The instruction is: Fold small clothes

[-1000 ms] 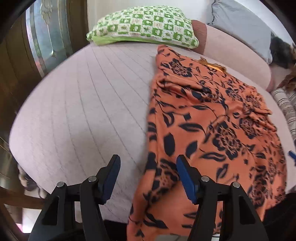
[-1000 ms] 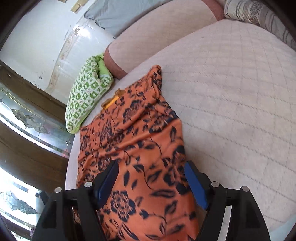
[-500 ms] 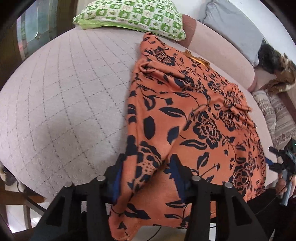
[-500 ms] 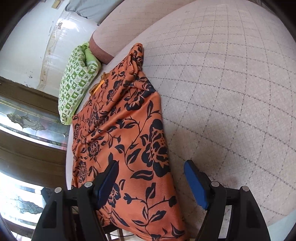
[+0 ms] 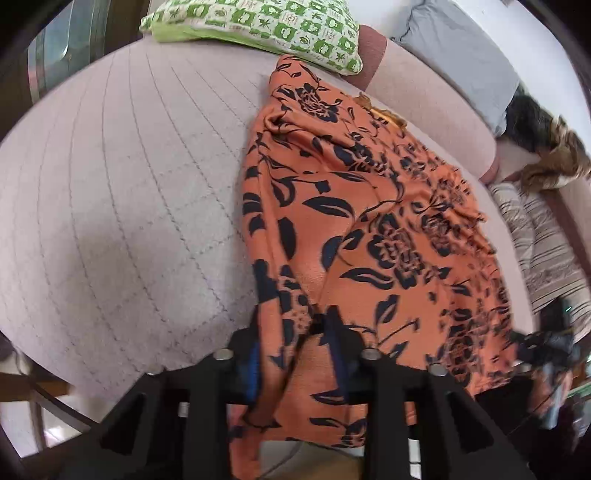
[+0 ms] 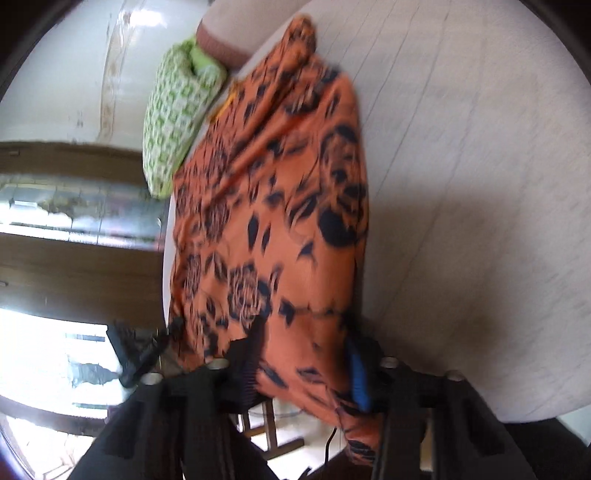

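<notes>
Orange cloth point(image 5: 369, 229) with dark flowers and leaves lies spread on a big pale quilted bed point(image 5: 122, 206), and its near edge hangs over the side of the bed. The bed stretches far ahead of both tongs and is bare on either side of the cloth.

Past the cloth, at the far end from the left tongs, a green and white pillow point(image 5: 258, 29) rests on the bed. Beside it a long pink bolster point(image 5: 432, 96) runs along the back, with a grey pillow point(image 5: 465, 48) on top of it. To the right of the left tongs lies a striped cloth point(image 5: 546, 251), and beyond that something dark and furry that is hard to make out.

The left tongs point(image 5: 295, 354) are at the near left corner of the orange cloth. They are closing, and a bunch of the cloth sits between the two blue pads and looks pinched there.

The right tongs point(image 6: 306, 365) are at the near right corner of the same cloth. They are closing too, with the cloth's edge between them. This view is blurry, so it is not clear if the pads press on the cloth yet. Each tongs shows small and dark at the edge of the other's view.
</notes>
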Motion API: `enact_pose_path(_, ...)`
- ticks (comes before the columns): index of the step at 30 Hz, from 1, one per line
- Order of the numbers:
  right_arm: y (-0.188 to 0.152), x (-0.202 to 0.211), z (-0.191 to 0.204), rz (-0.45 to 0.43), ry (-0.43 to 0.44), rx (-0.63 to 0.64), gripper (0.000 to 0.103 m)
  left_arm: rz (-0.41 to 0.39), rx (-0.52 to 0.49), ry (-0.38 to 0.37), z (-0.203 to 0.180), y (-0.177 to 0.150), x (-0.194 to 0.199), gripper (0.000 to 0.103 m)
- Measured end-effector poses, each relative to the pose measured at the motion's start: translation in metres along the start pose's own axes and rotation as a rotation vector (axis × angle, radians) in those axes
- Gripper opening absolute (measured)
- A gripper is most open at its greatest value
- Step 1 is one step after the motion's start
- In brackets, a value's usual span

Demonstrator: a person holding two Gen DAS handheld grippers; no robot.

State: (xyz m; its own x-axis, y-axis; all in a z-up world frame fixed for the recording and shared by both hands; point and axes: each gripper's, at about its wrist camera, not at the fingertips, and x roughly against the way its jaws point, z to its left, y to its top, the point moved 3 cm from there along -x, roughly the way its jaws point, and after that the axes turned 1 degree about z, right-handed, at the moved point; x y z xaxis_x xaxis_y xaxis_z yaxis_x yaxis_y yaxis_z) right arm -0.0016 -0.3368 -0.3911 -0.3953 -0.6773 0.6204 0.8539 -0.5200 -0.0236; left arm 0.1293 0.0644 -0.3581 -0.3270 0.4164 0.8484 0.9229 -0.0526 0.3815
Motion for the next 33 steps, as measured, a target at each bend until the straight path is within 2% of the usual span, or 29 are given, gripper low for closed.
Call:
enact_pose_path(2, -0.004, -0.002, 0.004, -0.018, -0.036, 0.028, 0.034, -0.004, -0.020, 0.019, -0.003, -0.001, -0.001, 0.037)
enact_pose_path(3, -0.005, -0.003, 0.006, -0.023, -0.052, 0.038, 0.017, -0.009, -0.038, 0.049, -0.005, -0.002, -0.002, 0.025)
enact_pose_path(4, -0.006, -0.003, 0.007, -0.030, -0.070, 0.046, 0.011, -0.011, -0.049, 0.069, -0.005, -0.002, -0.002, 0.012)
enact_pose_path(5, -0.008, -0.004, 0.008, -0.039, -0.083, 0.052, 0.011, -0.013, -0.048, 0.069, -0.005, -0.002, -0.001, 0.012)
enact_pose_path(8, -0.016, 0.003, 0.020, -0.087, -0.084, 0.081, 0.010, -0.043, -0.004, -0.024, 0.000, -0.004, 0.014, 0.009)
enact_pose_path(10, -0.021, 0.012, 0.027, -0.112, -0.014, 0.077, 0.009, -0.084, -0.007, -0.095, -0.004, -0.004, 0.034, 0.008)
enact_pose_path(14, -0.032, 0.038, 0.040, -0.147, 0.237, 0.045, 0.009, -0.203, -0.084, -0.210, -0.016, -0.008, 0.093, 0.006)
enact_pose_path(15, -0.033, 0.045, 0.043, -0.157, 0.278, 0.051, 0.009, -0.237, -0.100, -0.229, -0.017, -0.010, 0.107, 0.005)
enact_pose_path(17, -0.033, 0.051, 0.042, -0.170, 0.261, 0.055, 0.009, -0.278, -0.101, -0.214, -0.011, -0.009, 0.123, 0.005)
enact_pose_path(18, -0.031, 0.051, 0.035, -0.165, 0.228, 0.046, 0.009, -0.265, -0.084, -0.183, -0.006, -0.007, 0.122, 0.007)
enact_pose_path(20, -0.028, 0.043, 0.021, -0.133, 0.162, -0.005, 0.012, -0.212, -0.032, -0.085, 0.010, -0.004, 0.106, 0.021)
enact_pose_path(22, -0.025, 0.032, 0.004, -0.095, 0.145, -0.093, 0.013, -0.155, 0.045, -0.043, 0.024, -0.005, 0.092, 0.042)
enact_pose_path(23, -0.025, 0.030, 0.001, -0.091, 0.145, -0.103, 0.014, -0.137, 0.068, -0.028, 0.027, -0.006, 0.086, 0.050)
enact_pose_path(24, -0.025, 0.027, -0.002, -0.094, 0.120, -0.103, 0.016, -0.115, 0.088, 0.003, 0.029, -0.008, 0.081, 0.064)
enact_pose_path(25, -0.025, 0.026, -0.003, -0.091, 0.090, -0.107, 0.018, -0.097, 0.101, 0.032, 0.029, -0.011, 0.077, 0.066)
enact_pose_path(27, -0.023, 0.025, -0.005, -0.081, 0.052, -0.122, 0.025, -0.080, 0.105, 0.032, 0.023, -0.019, 0.074, 0.066)
enact_pose_path(29, -0.025, 0.030, -0.004, -0.089, 0.045, -0.123, 0.043, -0.074, 0.097, 0.016, 0.014, -0.029, 0.075, 0.068)
enact_pose_path(30, -0.027, 0.033, -0.001, -0.097, 0.028, -0.112, 0.072, -0.066, 0.082, 0.020, 0.009, -0.035, 0.073, 0.073)
enact_pose_path(31, -0.030, 0.037, 0.002, -0.114, 0.013, -0.094, 0.083, -0.056, 0.072, 0.036, 0.006, -0.039, 0.069, 0.075)
enact_pose_path(33, -0.037, 0.040, 0.004, -0.129, -0.003, -0.064, 0.082, -0.010, 0.082, 0.093, 0.010, -0.046, 0.057, 0.075)
